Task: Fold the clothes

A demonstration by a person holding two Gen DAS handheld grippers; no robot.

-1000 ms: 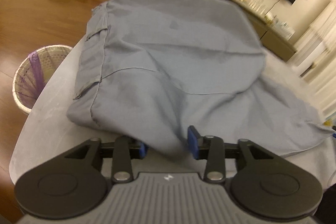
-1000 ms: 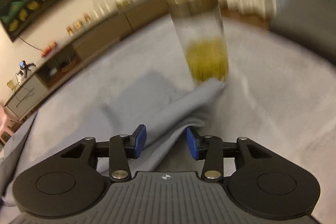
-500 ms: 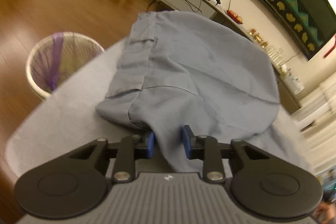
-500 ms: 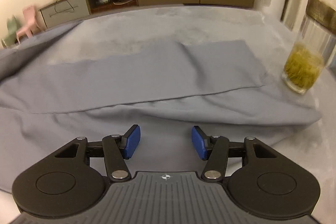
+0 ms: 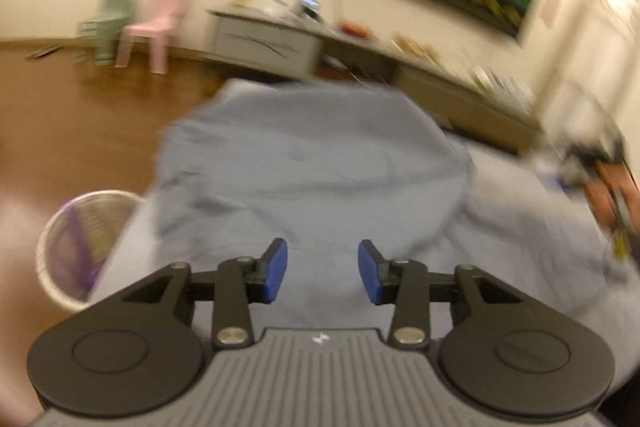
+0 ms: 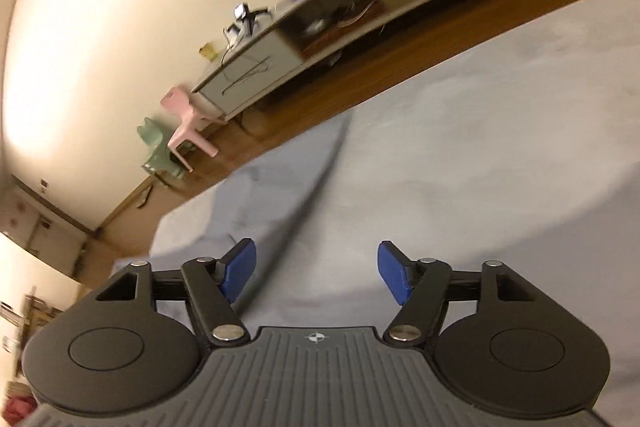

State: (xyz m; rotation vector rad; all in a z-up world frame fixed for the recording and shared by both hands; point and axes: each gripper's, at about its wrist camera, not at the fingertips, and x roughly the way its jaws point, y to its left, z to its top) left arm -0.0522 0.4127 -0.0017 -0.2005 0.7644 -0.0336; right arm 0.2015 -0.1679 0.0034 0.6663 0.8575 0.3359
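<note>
- Left wrist view is showing the left gripper (image 5: 322, 271) hanging over the near part of the blue-grey garment (image 5: 312, 163), its blue-padded jaws standing wide apart with nothing between them.
- Right wrist view is showing the right gripper (image 6: 316, 275) tilted over the same cloth, jaws likewise spread wide and gripping nothing; a long raised crease (image 6: 316, 183) is running away from just beside its left pad.
- The garment is lying spread over the grey-covered table (image 6: 520, 99), its far portion mounded up like a layer turned over on itself, though blur is keeping me from telling how many layers there are.
- This lay is fitting two stages alike: a fold just let go and needing smoothing, or an edge about to be taken for a fold.
- Either way, doing it well is, I judge, meaning working low and slow: keeping both grippers level with each other, so edges are meeting squarely.
- Any pinch is wanting to catch a hem cleanly, not the table cover beneath, which is close in colour.
- A wastebasket (image 5: 80, 247) is standing beside the table's left edge; cloth draped near that side is risking sliding off.
</note>
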